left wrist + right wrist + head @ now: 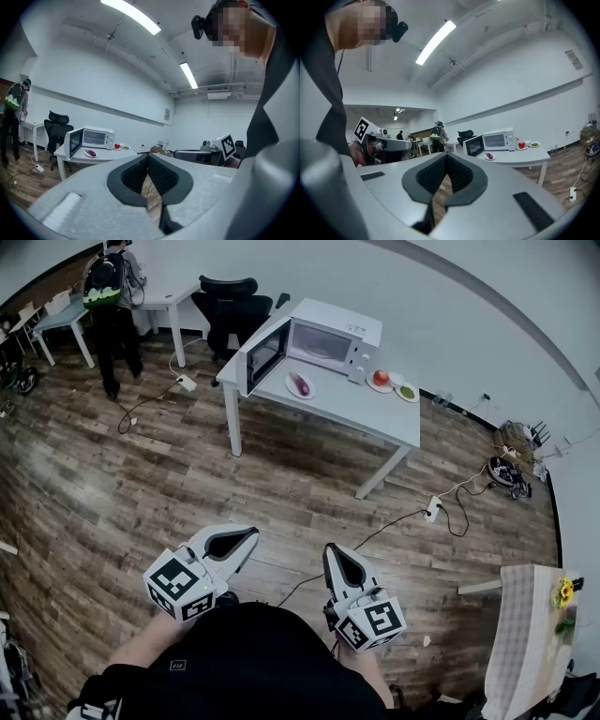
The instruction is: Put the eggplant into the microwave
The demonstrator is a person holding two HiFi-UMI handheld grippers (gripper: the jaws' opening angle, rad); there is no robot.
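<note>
A purple eggplant lies on a white plate on the white table, just in front of the white microwave, whose door stands open to the left. Both grippers hang close to my body, far from the table, over the wooden floor. My left gripper is shut and holds nothing, and so is my right gripper. From the left gripper the eggplant and microwave appear small at the left. From the right gripper the eggplant and microwave sit at the right.
A plate with a tomato and a plate with something green lie right of the microwave. A black office chair and a person with a backpack are behind the table. Cables and a power strip lie on the floor.
</note>
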